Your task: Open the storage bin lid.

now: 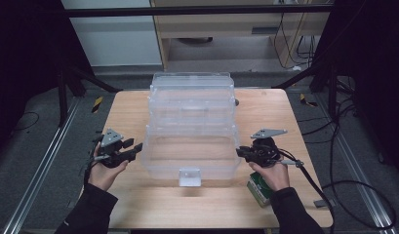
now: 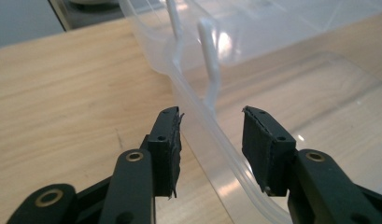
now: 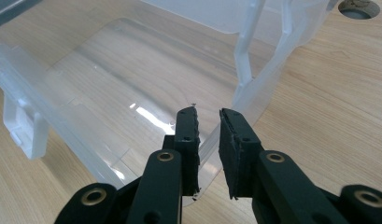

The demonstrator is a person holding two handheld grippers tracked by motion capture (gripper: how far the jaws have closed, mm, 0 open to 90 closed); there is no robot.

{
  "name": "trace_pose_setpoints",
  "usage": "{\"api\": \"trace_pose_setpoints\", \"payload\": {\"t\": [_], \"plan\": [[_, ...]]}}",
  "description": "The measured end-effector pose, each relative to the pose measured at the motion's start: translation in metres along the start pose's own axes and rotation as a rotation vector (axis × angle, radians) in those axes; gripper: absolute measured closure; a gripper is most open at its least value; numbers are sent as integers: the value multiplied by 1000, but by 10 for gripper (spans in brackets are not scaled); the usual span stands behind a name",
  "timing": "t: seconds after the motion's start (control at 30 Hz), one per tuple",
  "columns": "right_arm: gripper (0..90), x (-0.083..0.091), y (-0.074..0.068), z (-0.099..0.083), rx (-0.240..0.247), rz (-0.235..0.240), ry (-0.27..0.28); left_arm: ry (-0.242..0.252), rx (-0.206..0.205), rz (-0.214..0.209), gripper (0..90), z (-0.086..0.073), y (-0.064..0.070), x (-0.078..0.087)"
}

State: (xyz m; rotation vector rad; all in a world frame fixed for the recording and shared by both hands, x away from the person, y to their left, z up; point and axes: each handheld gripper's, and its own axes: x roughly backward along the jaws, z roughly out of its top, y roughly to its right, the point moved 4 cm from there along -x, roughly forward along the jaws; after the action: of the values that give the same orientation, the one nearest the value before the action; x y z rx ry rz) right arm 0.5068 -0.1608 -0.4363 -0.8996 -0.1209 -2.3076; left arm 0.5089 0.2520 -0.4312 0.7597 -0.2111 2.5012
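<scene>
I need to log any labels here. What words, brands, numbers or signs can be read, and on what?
None can be read.
Green box under the right hand: print too small and blurred.
Clear plastic storage box: no label in sight.

From above we look forward and down over the wooden table [image 1: 138,112]; both gripper views sit close, sharing the clear plastic box [image 1: 192,126].
</scene>
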Motion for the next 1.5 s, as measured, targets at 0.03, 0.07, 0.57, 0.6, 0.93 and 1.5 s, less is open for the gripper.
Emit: {"api": "trace_pose_setpoints", "payload": {"t": [0.03,0.07,0.57,0.6,0.93,1.5], "plan": [[777,0,0,0,0,0,0,-8,-5,-6,574,-1,1,-1],[777,0,0,0,4,0,1,-12,-7,-7,576,-2,2,-3],[776,0,0,0,8,2,-4,-66,-22,-33,673,-10,10,-11],[775,0,1,1,6,5,-4,-65,-17,-35,679,-9,9,-10],[719,1,2,2,28,-6,2,-60,-13,-24,619,-9,8,-9],[471,39,9,11,53,-69,1,62,42,31,386,1,-20,18]]}}
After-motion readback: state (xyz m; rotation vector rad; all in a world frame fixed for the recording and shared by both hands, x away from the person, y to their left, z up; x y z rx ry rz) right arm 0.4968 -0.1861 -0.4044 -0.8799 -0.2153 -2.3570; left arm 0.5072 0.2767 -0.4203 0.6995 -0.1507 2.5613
